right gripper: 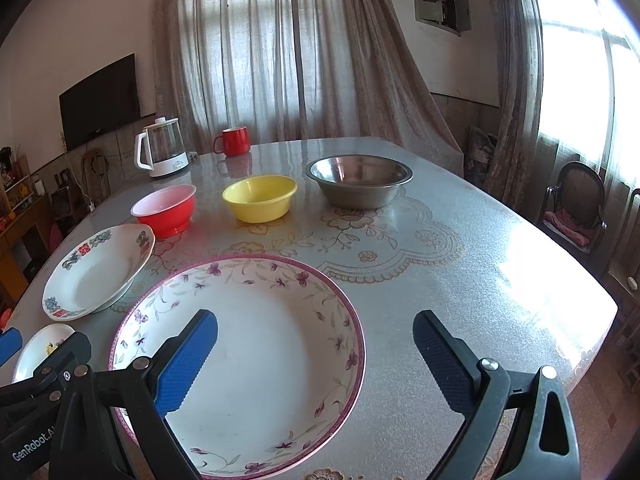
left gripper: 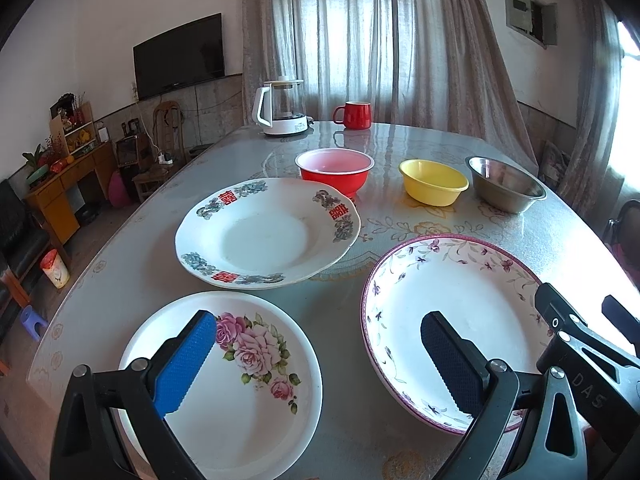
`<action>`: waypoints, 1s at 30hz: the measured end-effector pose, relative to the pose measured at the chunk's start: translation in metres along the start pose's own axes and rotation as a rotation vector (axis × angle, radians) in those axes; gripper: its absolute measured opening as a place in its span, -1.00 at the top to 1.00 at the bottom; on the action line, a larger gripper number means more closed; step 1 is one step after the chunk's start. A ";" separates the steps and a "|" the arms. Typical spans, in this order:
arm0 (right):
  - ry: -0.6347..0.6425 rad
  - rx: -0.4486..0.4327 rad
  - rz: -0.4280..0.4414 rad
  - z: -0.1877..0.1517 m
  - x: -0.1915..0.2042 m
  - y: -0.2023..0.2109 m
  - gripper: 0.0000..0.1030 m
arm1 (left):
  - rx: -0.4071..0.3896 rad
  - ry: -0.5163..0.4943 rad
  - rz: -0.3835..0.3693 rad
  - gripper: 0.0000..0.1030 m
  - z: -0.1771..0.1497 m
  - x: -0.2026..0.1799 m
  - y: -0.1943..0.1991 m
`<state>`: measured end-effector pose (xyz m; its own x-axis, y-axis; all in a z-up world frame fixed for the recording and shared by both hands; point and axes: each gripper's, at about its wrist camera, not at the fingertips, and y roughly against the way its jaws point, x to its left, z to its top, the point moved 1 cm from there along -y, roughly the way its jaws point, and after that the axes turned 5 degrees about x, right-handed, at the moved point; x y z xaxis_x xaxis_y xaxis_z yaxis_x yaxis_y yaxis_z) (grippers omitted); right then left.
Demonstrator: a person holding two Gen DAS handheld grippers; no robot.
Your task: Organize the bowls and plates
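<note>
Both grippers, the left gripper (left gripper: pixel 316 364) and right gripper (right gripper: pixel 316 356), hover wide open and empty: nothing is stacked yet. Nearest lie the rose plate (left gripper: pixel 240 400) and purple-rimmed plate (right gripper: pixel 256 344); beyond, a third plate (left gripper: pixel 264 236), then three separate bowls (right gripper: pixel 260 196) on the surface (right gripper: pixel 460 264). Next probably comes gripping a plate rim.

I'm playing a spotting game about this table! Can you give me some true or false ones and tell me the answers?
1. Three bowls sit in a row: red bowl, yellow bowl, steel bowl. True.
2. The rose plate is stacked on the purple-flower plate. False: they lie side by side, apart.
3. The left tool is open and holds nothing. True.
4. The red mug stands inside the steel bowl. False: it stands at the table's far end, near the kettle.
5. The right tool grips the yellow bowl. False: it is open, empty.
</note>
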<state>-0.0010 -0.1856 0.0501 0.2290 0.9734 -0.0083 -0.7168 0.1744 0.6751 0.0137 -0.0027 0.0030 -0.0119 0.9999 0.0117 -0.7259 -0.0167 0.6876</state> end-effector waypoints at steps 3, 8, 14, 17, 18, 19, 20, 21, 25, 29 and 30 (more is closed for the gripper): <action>-0.002 0.003 0.005 0.000 -0.001 -0.001 -0.95 | -0.001 -0.003 -0.001 -0.99 0.001 -0.002 0.000; -0.005 -0.002 0.007 0.000 -0.002 -0.001 -0.95 | 0.004 -0.010 -0.004 -0.99 0.003 -0.005 -0.003; -0.010 -0.001 0.007 0.000 -0.003 -0.002 -0.95 | 0.007 -0.016 -0.007 -0.99 0.004 -0.008 -0.005; -0.010 -0.001 0.006 0.001 -0.004 -0.002 -0.95 | 0.008 -0.016 -0.009 -0.99 0.005 -0.008 -0.005; -0.010 0.000 0.007 0.001 -0.004 -0.002 -0.95 | 0.008 -0.017 -0.010 -0.99 0.005 -0.008 -0.005; -0.012 0.000 0.008 0.001 -0.004 -0.002 -0.95 | 0.008 -0.018 -0.010 -0.99 0.005 -0.009 -0.005; -0.012 0.000 0.008 0.001 -0.004 -0.002 -0.95 | 0.008 -0.019 -0.011 -0.99 0.005 -0.009 -0.006; -0.012 0.000 0.008 0.001 -0.004 -0.002 -0.95 | 0.007 -0.020 -0.011 -0.99 0.005 -0.009 -0.006; -0.014 0.002 0.008 0.001 -0.004 -0.003 -0.95 | 0.010 -0.023 -0.014 -0.99 0.006 -0.011 -0.008; -0.017 0.006 0.013 0.001 -0.006 -0.005 -0.95 | 0.013 -0.028 -0.017 -0.99 0.007 -0.013 -0.009; -0.017 0.008 0.014 0.001 -0.006 -0.005 -0.95 | 0.014 -0.030 -0.017 -0.99 0.007 -0.014 -0.009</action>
<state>0.0018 -0.1925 0.0472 0.2305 0.9730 0.0135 -0.7143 0.1598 0.6813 0.0256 -0.0161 0.0015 0.0216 0.9995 0.0214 -0.7163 0.0006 0.6978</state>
